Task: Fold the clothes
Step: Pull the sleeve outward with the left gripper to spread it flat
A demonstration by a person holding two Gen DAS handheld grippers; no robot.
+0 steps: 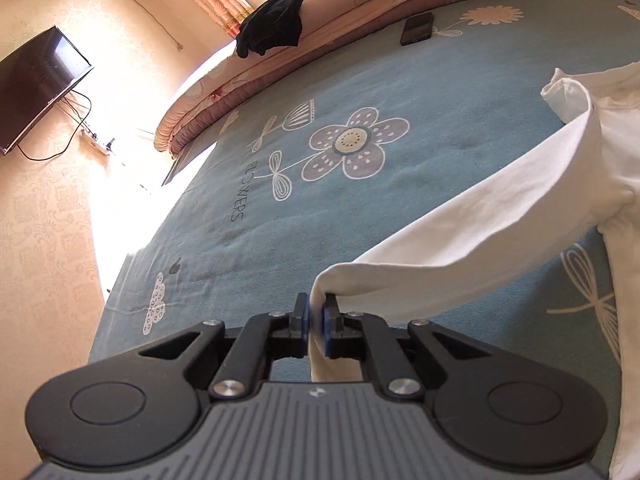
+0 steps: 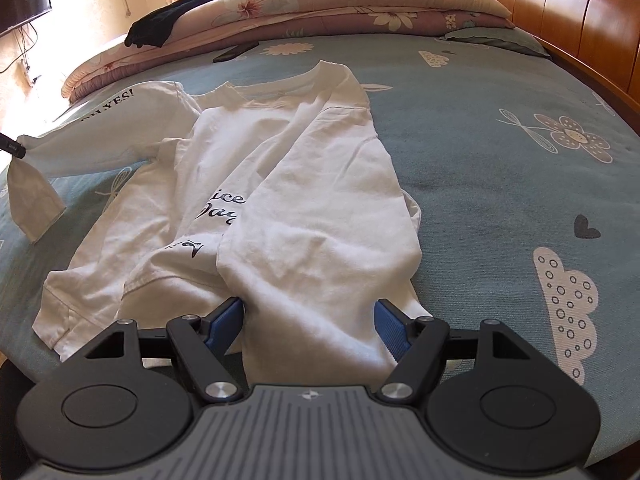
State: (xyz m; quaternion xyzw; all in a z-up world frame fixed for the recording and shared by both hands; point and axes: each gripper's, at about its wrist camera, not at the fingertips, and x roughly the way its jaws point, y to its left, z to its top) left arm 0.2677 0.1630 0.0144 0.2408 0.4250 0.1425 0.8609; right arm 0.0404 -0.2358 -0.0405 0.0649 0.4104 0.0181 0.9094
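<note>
A: From the left wrist view, what does the left tool (image 1: pixel 316 312) have?

B: Its jaws are clamped on the cuff end of a long white sleeve (image 1: pixel 460 216). The cloth runs from the pads up and to the right, lifted off the bed (image 1: pixel 240 184), to the body of the white shirt (image 1: pixel 624 148) at the right side of the view.

A: And around it?

B: A blue bedspread with a flower print and the word "FLOWERS". A rolled floral quilt (image 1: pixel 224 92) lies along the far edge of the bed, with a dark garment (image 1: pixel 276 20) draped over it and a phone (image 1: pixel 418 28) on the bedspread just beside it. A television (image 1: pixel 36 80) hangs on the wall.

A: The right wrist view?

B: The right tool (image 2: pixel 310 320) stands wide open at the near edge of the bed (image 2: pixel 480 160). The other sleeve of the shirt (image 2: pixel 280 160), folded down across the body, lies between its blue pads (image 2: pixel 390 320); whether the pads touch the cloth cannot be told.

A: Where does the shirt sit?

B: Spread in the middle of the bed, collar toward the far edge, hem near the tool. Its raised sleeve (image 2: pixel 100 136) stretches toward the left edge, where the tip of the left tool (image 2: pixel 12 148) pinches it and the cuff hangs down. The wooden headboard (image 2: pixel 560 12) stands at the right.
</note>
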